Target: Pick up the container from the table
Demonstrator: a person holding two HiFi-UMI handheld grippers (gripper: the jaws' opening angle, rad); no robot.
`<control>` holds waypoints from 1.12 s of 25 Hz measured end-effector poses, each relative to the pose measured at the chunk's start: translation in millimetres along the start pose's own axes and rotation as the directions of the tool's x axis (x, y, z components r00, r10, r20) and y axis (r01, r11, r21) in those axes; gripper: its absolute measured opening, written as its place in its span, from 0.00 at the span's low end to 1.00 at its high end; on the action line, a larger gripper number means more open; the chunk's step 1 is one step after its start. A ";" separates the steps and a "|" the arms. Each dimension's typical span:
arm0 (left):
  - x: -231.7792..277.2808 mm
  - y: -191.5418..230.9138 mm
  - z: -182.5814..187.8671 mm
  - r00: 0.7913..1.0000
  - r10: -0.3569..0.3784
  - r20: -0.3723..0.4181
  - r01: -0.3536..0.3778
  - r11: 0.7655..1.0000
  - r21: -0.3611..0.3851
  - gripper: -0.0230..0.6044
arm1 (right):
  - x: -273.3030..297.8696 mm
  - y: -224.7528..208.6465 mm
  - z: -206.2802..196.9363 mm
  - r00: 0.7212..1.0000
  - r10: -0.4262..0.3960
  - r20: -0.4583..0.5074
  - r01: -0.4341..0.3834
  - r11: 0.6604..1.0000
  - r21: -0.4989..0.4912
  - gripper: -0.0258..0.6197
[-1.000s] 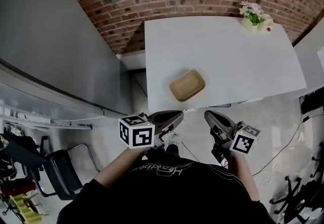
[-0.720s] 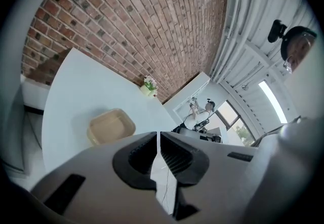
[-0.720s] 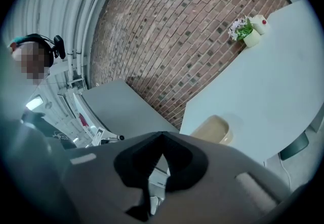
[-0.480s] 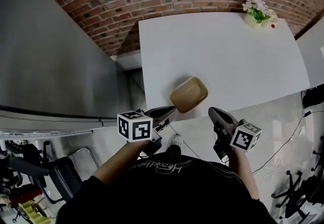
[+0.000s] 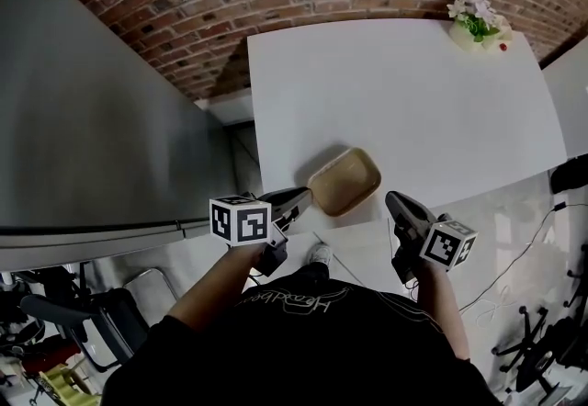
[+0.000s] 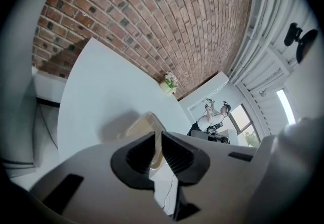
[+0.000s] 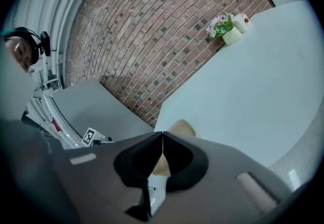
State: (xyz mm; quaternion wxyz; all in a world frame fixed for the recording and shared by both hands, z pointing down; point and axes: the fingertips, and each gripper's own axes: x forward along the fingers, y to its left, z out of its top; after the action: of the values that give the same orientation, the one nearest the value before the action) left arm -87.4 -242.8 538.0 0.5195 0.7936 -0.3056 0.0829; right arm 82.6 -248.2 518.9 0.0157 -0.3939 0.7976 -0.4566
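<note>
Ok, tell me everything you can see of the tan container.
The container is a shallow, tan, rounded-rectangle tray, empty and matte like moulded fibre. It sits open side up, skewed, at the near edge of the white table. The left hand-held gripper has its jaws closed on the rim's near-left corner; nothing else touches it.

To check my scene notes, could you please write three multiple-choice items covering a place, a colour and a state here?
1. On the table, the flowers stand at: A, the near edge; B, the far right corner; C, the centre.
2. The container is: A, tan; B, blue; C, black.
3. The right gripper has its jaws: A, wide apart; B, together; C, on a cup.
Answers: B, they sit far right; A, its walls look tan; B, no gap shows between them.
</note>
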 end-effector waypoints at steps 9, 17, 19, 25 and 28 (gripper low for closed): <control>6.5 43.3 2.8 0.998 0.064 -0.015 -0.065 0.992 -0.111 0.19 | 15.0 -30.1 -6.0 0.998 -0.066 -0.020 0.066 0.997 0.037 0.08; 18.7 65.4 -3.7 0.996 0.066 -0.061 -0.076 0.978 -0.196 0.20 | 30.3 -53.4 -12.5 0.995 -0.095 -0.028 0.097 0.990 0.105 0.15; 23.2 64.9 -3.9 0.996 0.050 -0.067 -0.063 0.975 -0.214 0.20 | 34.7 -55.3 -12.6 0.996 -0.086 -0.033 0.090 0.988 0.122 0.15; 29.0 71.4 -7.8 0.994 0.065 -0.086 -0.082 0.972 -0.219 0.20 | 41.6 -64.1 -15.2 0.995 -0.085 -0.043 0.091 0.982 0.163 0.15; 30.2 74.0 -10.0 0.992 0.078 -0.095 -0.096 0.974 -0.207 0.20 | 45.2 -68.0 -18.3 0.994 -0.086 -0.061 0.095 0.981 0.168 0.15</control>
State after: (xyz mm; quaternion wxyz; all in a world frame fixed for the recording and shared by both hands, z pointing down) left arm -103.6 -266.4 613.2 0.6092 0.7156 -0.3246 0.1068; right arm 86.1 -282.8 595.1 0.0072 -0.4146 0.7369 -0.5339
